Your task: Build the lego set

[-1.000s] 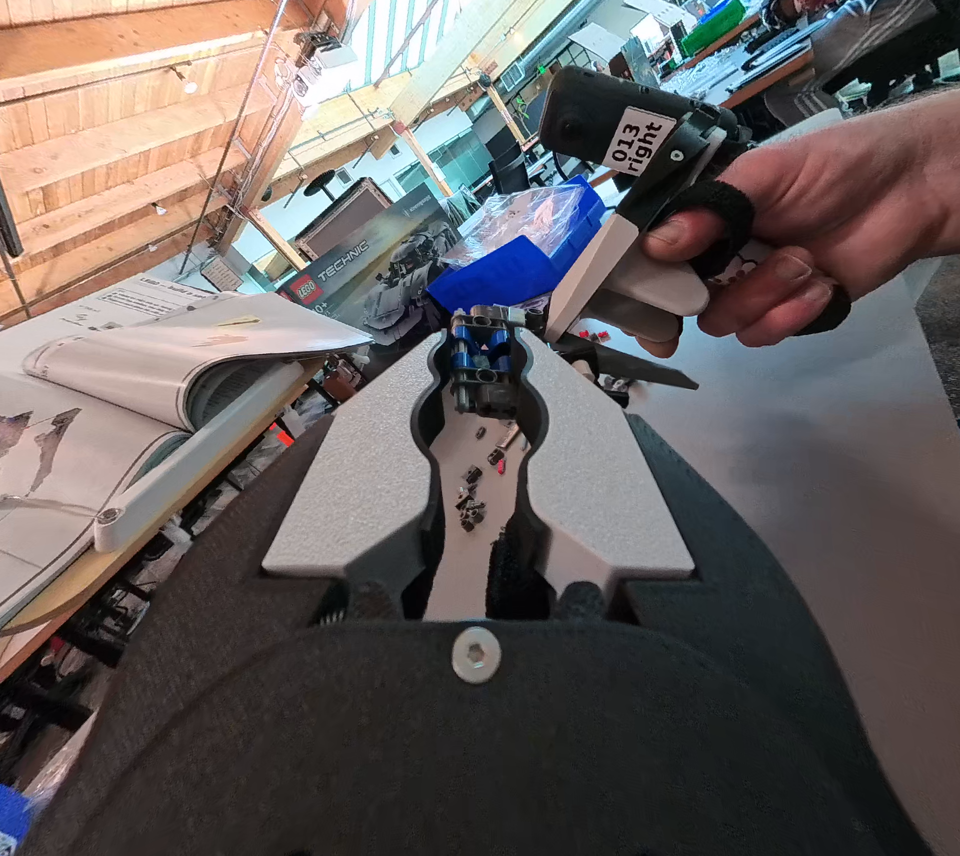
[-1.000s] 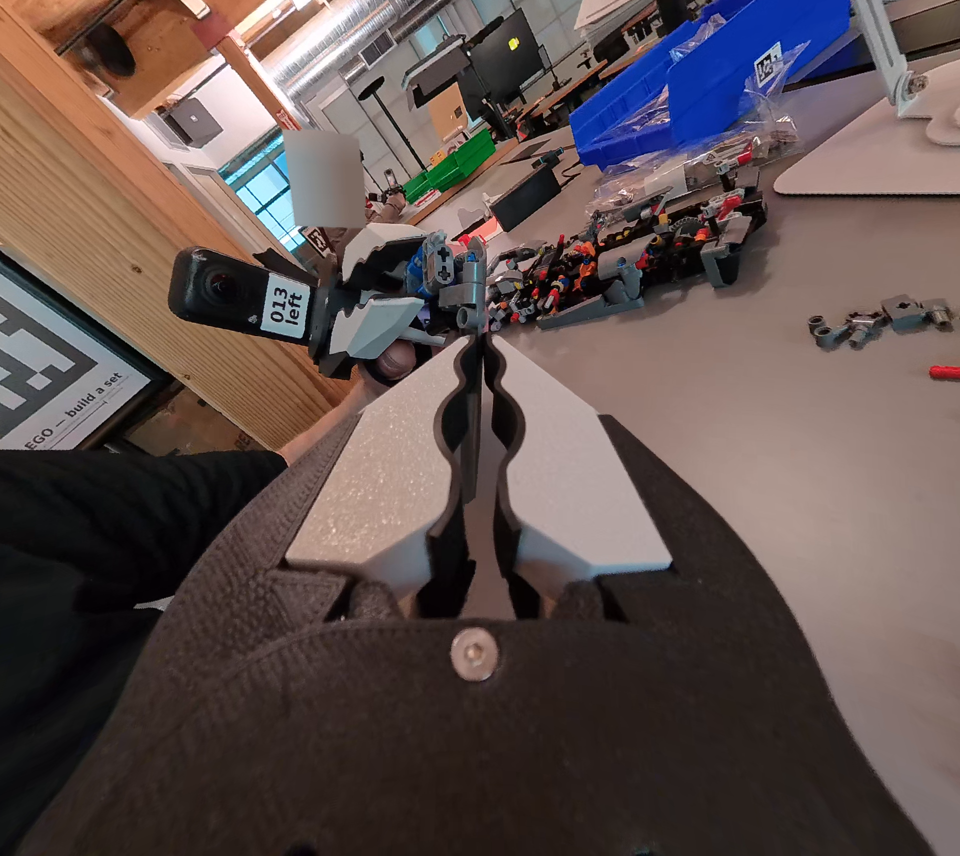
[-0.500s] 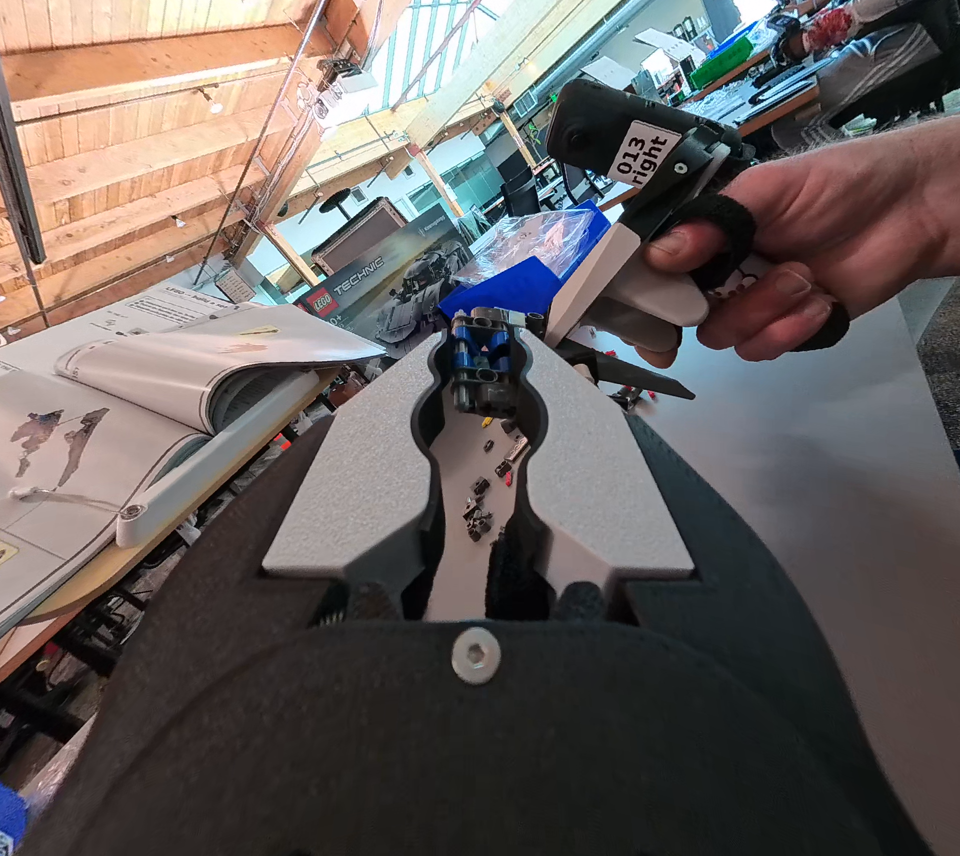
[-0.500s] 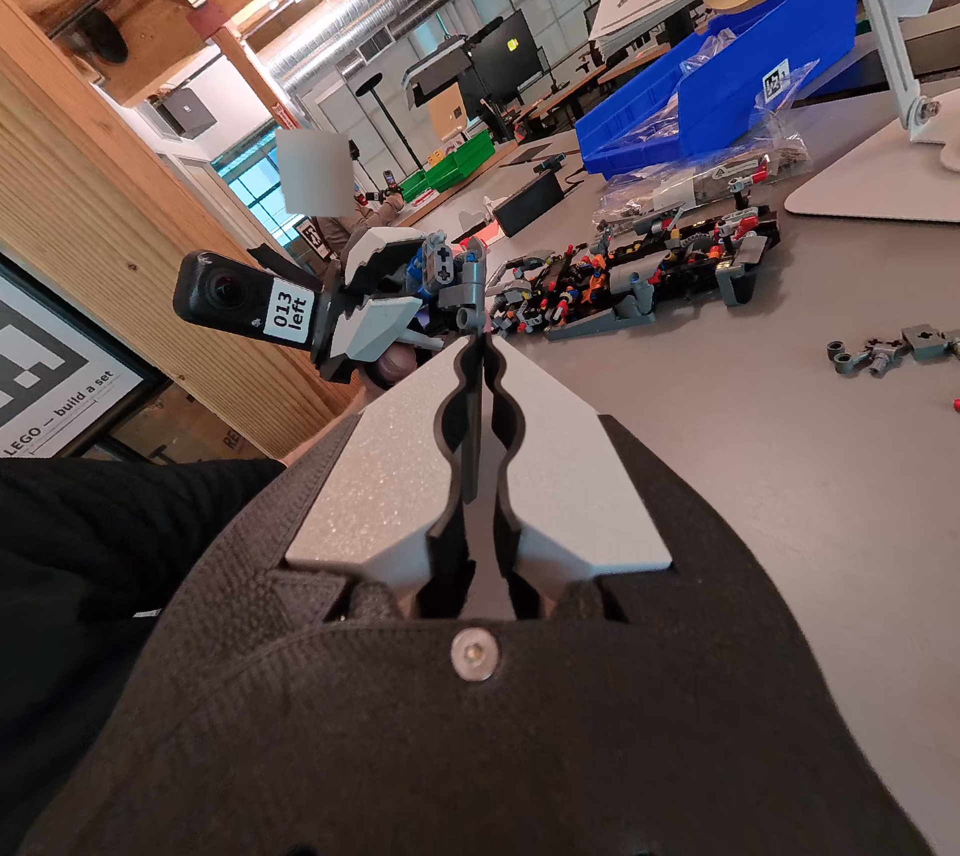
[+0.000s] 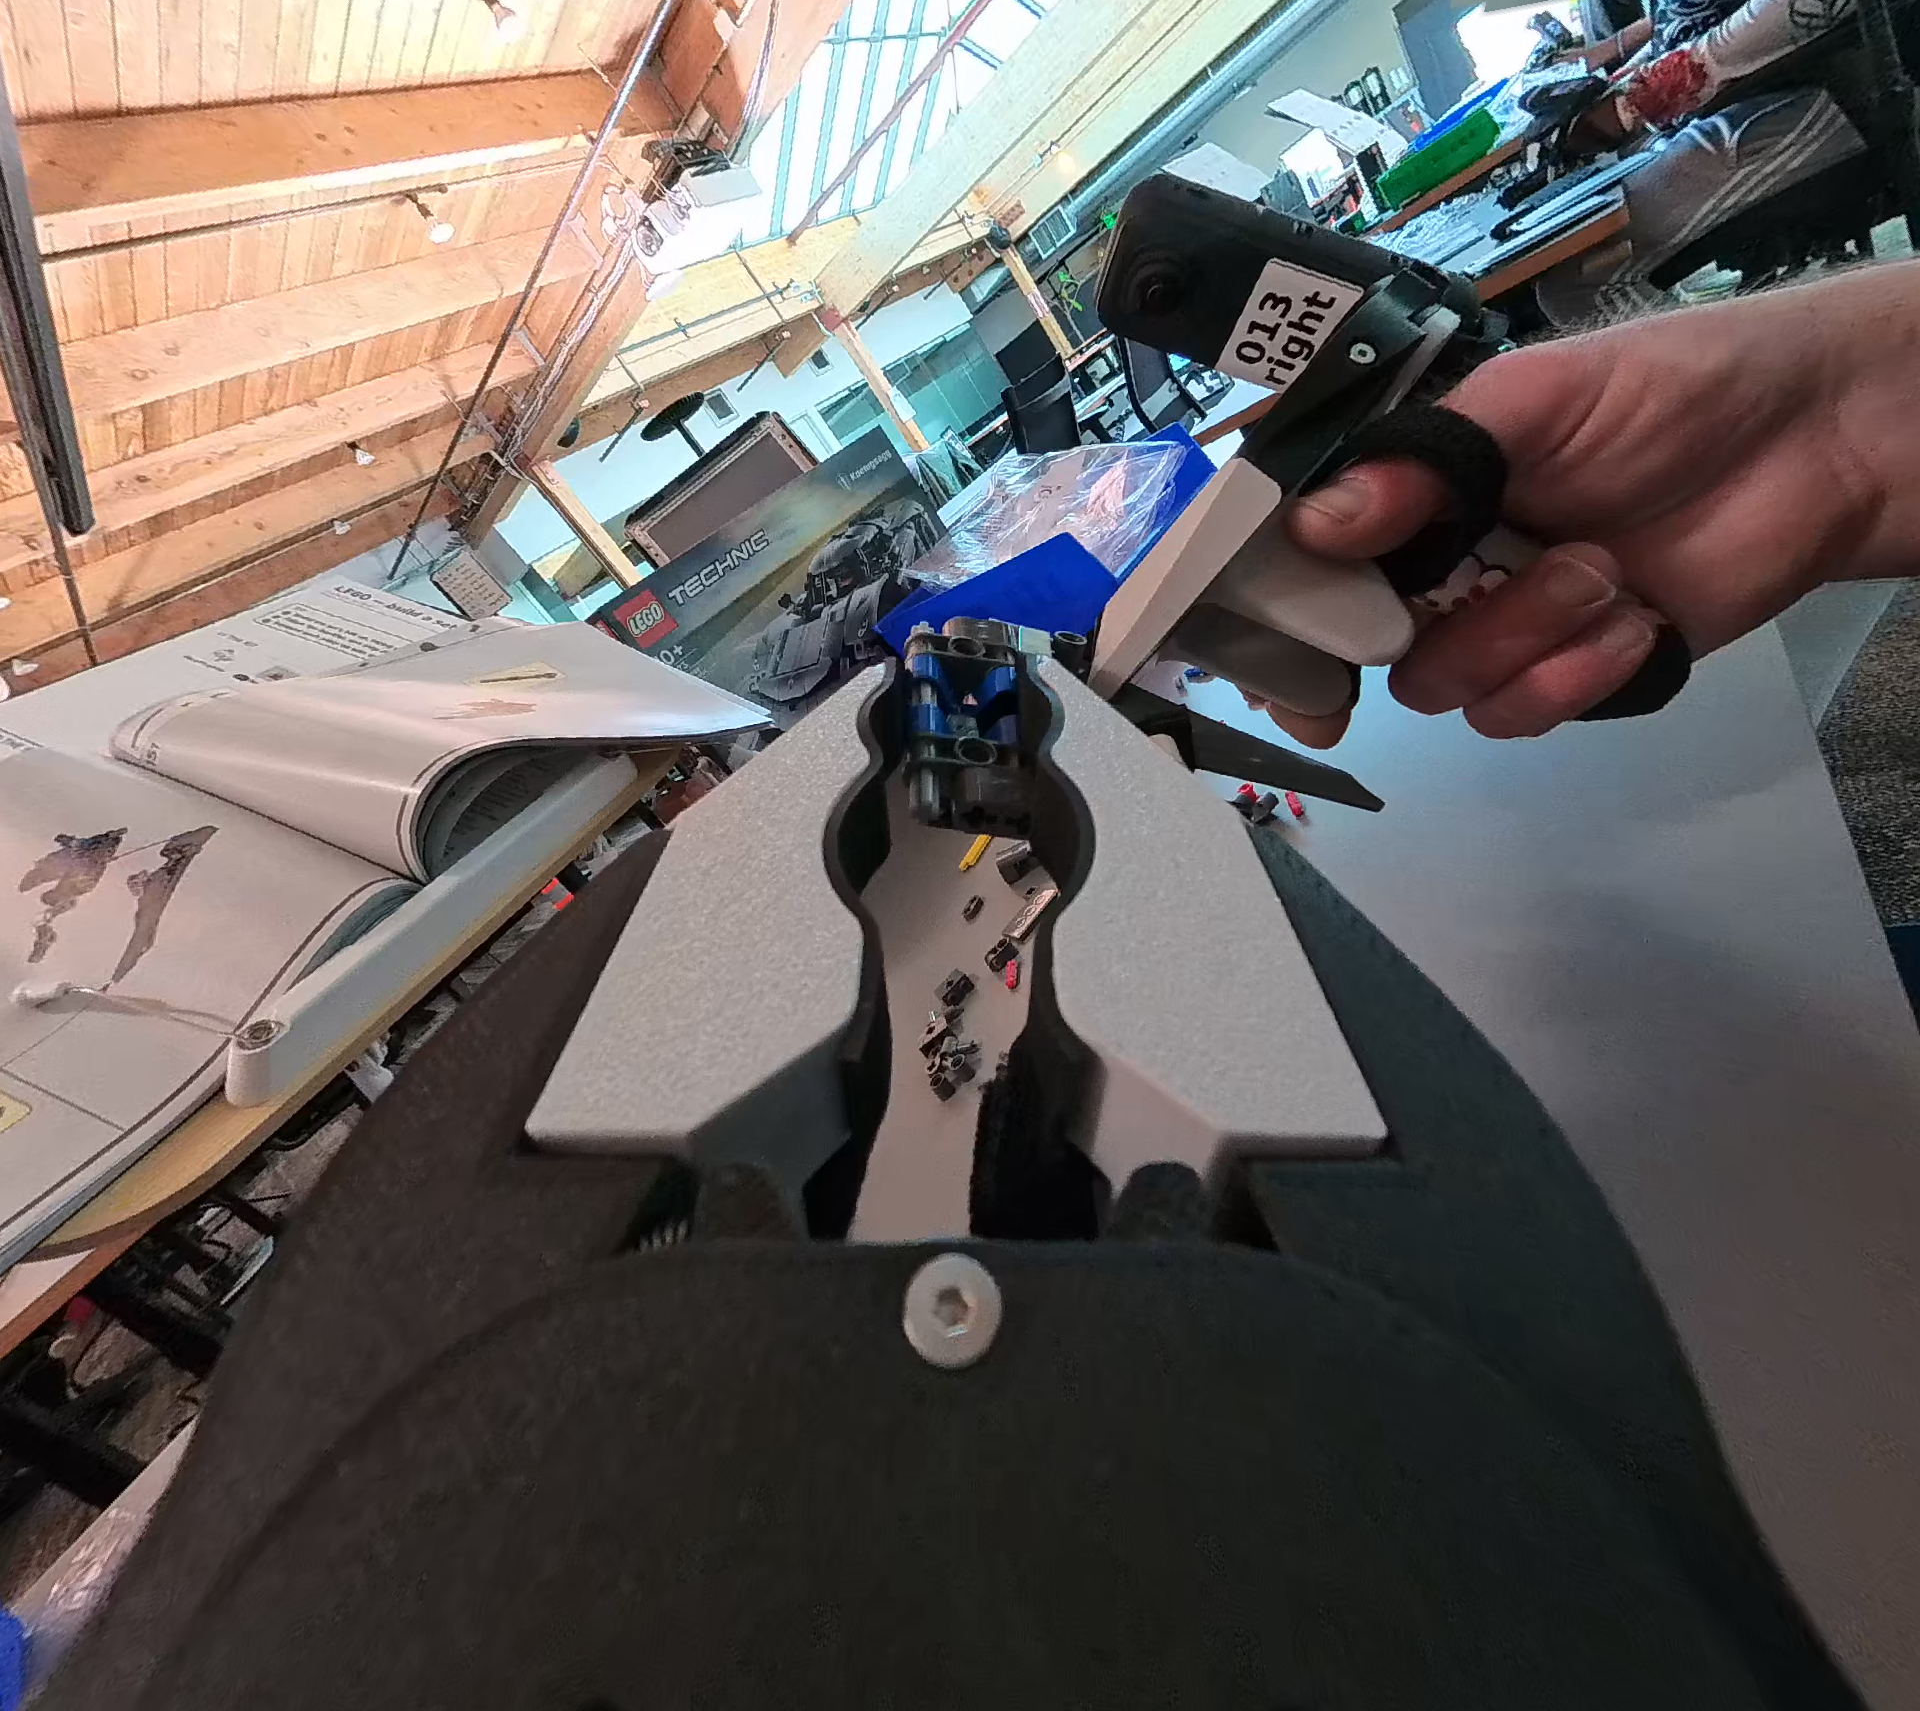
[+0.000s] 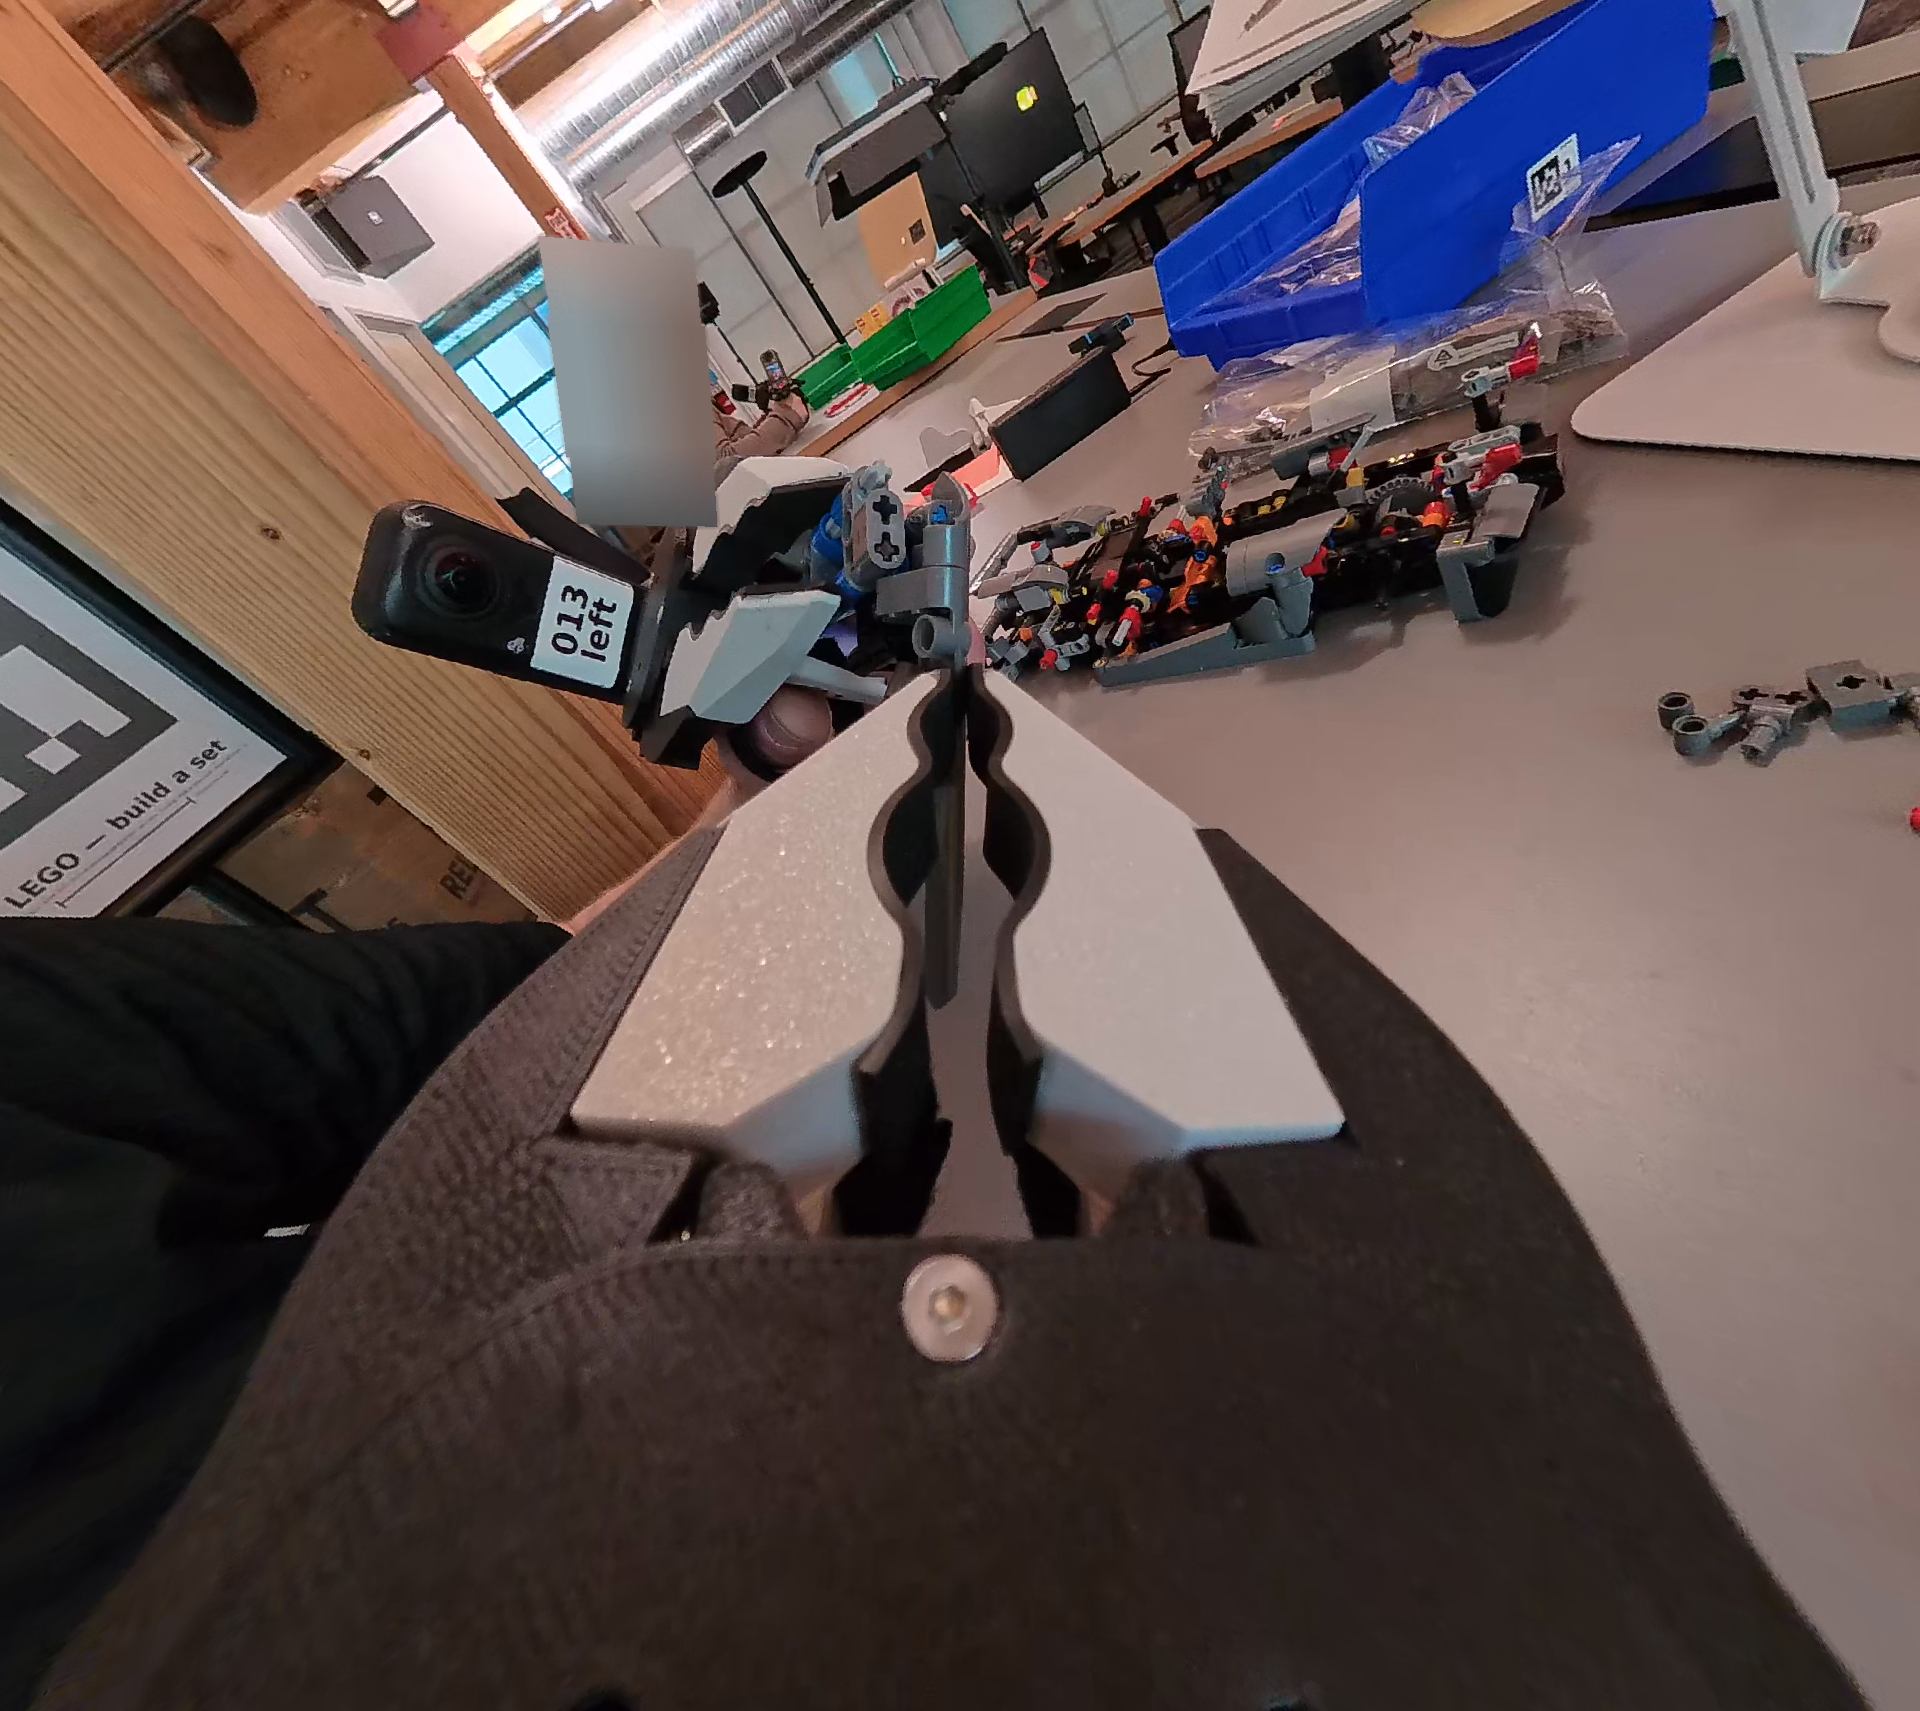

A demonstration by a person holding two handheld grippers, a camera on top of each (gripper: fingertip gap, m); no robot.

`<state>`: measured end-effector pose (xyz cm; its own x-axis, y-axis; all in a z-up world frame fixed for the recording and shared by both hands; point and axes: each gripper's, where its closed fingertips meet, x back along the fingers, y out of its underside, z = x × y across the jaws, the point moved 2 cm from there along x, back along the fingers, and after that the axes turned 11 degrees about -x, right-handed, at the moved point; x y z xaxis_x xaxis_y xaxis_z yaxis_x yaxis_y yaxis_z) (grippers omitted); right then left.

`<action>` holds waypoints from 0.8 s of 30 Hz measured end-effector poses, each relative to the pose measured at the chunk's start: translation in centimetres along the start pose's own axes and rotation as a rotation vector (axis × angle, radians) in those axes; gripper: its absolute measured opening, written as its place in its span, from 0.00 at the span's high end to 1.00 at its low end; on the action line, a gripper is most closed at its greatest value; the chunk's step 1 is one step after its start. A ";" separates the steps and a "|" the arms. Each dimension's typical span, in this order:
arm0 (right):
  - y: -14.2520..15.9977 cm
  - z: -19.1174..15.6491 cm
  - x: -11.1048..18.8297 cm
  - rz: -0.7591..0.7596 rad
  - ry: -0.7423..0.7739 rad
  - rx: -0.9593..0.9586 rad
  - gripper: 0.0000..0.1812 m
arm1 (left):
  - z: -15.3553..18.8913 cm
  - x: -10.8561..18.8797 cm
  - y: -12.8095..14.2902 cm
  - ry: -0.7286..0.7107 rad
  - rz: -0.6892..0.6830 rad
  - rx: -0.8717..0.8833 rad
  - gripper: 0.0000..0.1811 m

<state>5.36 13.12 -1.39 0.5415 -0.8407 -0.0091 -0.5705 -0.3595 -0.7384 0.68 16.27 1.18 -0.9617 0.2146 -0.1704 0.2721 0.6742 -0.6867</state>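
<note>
My left gripper (image 5: 961, 674) is shut on a small blue and dark grey Lego sub-assembly (image 5: 961, 726) and holds it up off the grey table (image 5: 1558, 1038). The same sub-assembly shows in the right wrist view (image 6: 894, 560), in the left gripper (image 6: 831, 581). My right gripper (image 6: 958, 679) is shut, with its tips right against the grey connector at the sub-assembly's lower end. I cannot tell whether it pinches a small part. It shows in the left wrist view (image 5: 1107, 674) just right of the sub-assembly. A long, partly built black model (image 6: 1278, 560) lies on the table beyond.
An open instruction booklet (image 5: 312, 809) rests on a stand at the left, with the set's box (image 5: 769, 581) behind it. Blue bins (image 6: 1455, 207) and bags of parts (image 6: 1403, 373) stand behind the model. Loose grey pieces (image 6: 1787, 711) and small bits (image 5: 956, 1038) lie on the table. About 4 centimetres separates my left fingertips from my right.
Both grippers stay shut and tip to tip at the sub-assembly. Both have tilted and shifted slightly, so the table and model sit a little lower and farther right in the right wrist view.
</note>
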 end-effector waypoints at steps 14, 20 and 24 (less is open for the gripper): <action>0.3 0.3 -0.2 -0.004 0.013 0.004 1.00 | -0.5 0.0 0.2 -0.026 -0.005 0.022 0.98; 0.2 0.8 -0.1 -0.005 0.025 0.004 1.00 | -0.4 -0.3 0.7 -0.019 -0.023 0.047 0.98; 0.2 1.6 -0.2 -0.018 0.044 0.008 1.00 | -0.4 -0.6 1.5 -0.013 -0.059 0.064 0.98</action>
<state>6.17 13.84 -2.59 0.5239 -0.8511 0.0342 -0.5554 -0.3718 -0.7439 1.64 17.41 0.53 -0.9764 0.1669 -0.1372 0.2130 0.6388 -0.7393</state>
